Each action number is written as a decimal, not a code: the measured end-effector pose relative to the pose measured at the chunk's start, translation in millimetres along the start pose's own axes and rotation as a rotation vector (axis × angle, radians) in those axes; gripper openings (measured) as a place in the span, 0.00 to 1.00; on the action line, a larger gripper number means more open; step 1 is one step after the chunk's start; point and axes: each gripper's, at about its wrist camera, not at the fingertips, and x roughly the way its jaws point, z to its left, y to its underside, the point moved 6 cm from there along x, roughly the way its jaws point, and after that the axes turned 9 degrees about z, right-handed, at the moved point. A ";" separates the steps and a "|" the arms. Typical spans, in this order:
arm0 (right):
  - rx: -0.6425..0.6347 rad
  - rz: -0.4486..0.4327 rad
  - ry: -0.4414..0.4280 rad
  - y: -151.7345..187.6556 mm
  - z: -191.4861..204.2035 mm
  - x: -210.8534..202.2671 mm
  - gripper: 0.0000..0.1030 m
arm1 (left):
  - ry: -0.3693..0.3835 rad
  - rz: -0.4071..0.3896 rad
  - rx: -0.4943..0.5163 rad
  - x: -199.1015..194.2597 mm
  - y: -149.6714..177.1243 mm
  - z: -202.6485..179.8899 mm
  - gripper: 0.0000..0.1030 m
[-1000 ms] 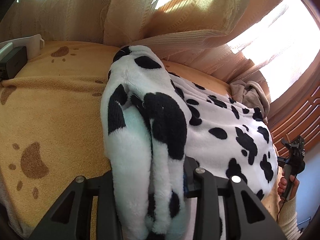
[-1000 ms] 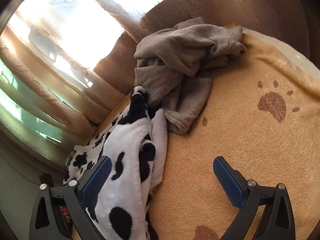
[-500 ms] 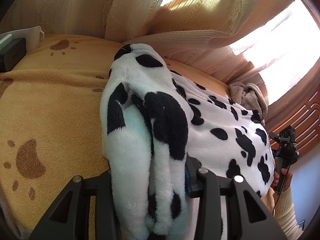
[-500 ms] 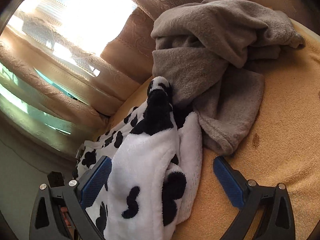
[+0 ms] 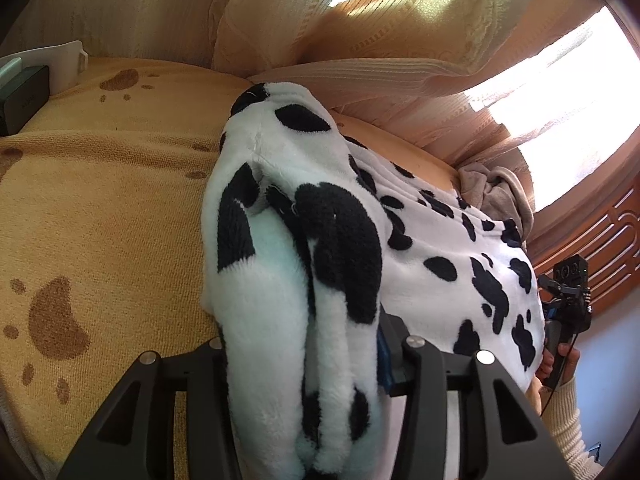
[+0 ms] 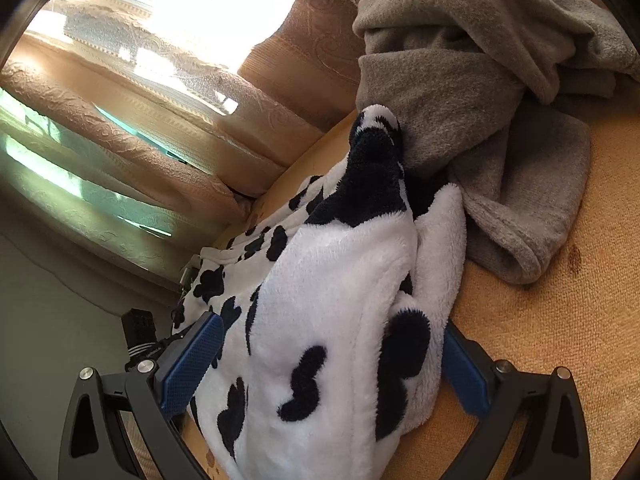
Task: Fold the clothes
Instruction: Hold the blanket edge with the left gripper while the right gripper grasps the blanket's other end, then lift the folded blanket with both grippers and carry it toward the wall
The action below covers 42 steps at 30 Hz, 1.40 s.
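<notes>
A white fleece garment with black spots (image 5: 420, 240) lies stretched across a yellow paw-print blanket (image 5: 100, 200). My left gripper (image 5: 308, 360) holds one bunched end; its jaws are opening, and the thick fleece still fills the gap and presses on the pads. In the right wrist view the garment's other end (image 6: 332, 280) lies between the blue pads of my right gripper (image 6: 328, 364). That gripper stands wide open around it, low over the blanket (image 6: 560, 340). The right gripper (image 5: 568, 300) and the hand holding it also show at the far right of the left wrist view.
A crumpled grey garment (image 6: 480, 80) lies against the spotted one's tip, and shows small as a grey garment (image 5: 492, 188) in the left wrist view. Beige curtains (image 5: 360, 40) hang along the far edge. A black box (image 5: 20, 92) sits at the blanket's left edge.
My right gripper has moved over the blanket to the spotted garment's end, which now lies between its open pads. My left gripper stays in place, its jaws a little wider.
</notes>
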 end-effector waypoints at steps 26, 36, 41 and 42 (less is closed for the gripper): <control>-0.169 -0.117 0.214 7.7 32.5 -9.6 0.39 | -0.070 -0.017 0.068 -0.7 -3.4 -14.1 0.36; -0.196 -0.123 0.333 12.9 28.0 0.1 0.39 | -0.131 -0.057 0.089 1.7 -2.9 -15.8 0.36; -0.279 -0.157 0.497 18.2 43.1 3.2 0.39 | -0.230 -0.098 0.127 0.6 0.8 -23.6 0.36; -0.290 -0.165 0.524 19.4 44.7 4.0 0.39 | -0.246 -0.106 0.133 0.6 1.6 -24.4 0.36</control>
